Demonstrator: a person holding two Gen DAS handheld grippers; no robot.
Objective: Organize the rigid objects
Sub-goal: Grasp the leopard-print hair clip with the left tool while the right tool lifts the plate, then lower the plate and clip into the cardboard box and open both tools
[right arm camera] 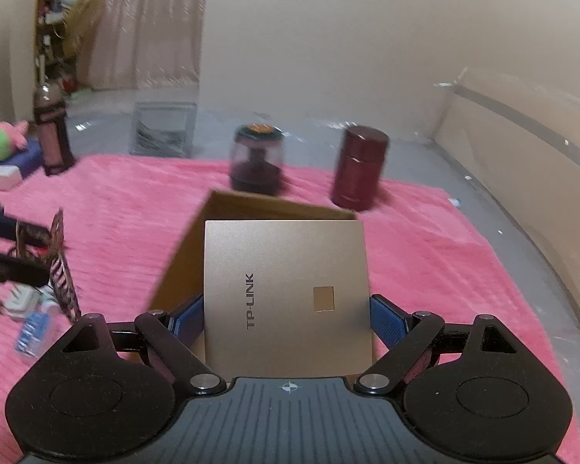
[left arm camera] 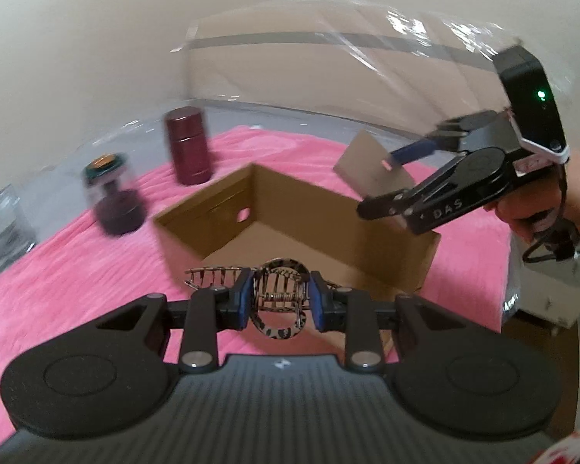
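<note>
My left gripper [left arm camera: 278,297] is shut on a leopard-print hair claw clip [left arm camera: 276,334], held in the air just in front of an open cardboard box [left arm camera: 228,201]. My right gripper [right arm camera: 288,309] is shut on a flat gold TP-LINK panel [right arm camera: 286,263], its blue pads [right arm camera: 384,315] pressing on the panel's two side edges. The panel hangs over the box [right arm camera: 191,247]. In the left wrist view the right gripper [left arm camera: 390,181] carries the panel [left arm camera: 367,166] above the box's right corner. In the right wrist view the left gripper [right arm camera: 31,249] and clip [right arm camera: 60,266] show at the left edge.
The box lies on a pink blanket [left arm camera: 77,270]. Behind it stand a dark red canister [right arm camera: 357,168] and a clear-domed jar [right arm camera: 257,162]. Further left are a clear container [right arm camera: 162,127], a dark bottle [right arm camera: 52,135], a plush toy [right arm camera: 0,143] and several small items [right arm camera: 31,324].
</note>
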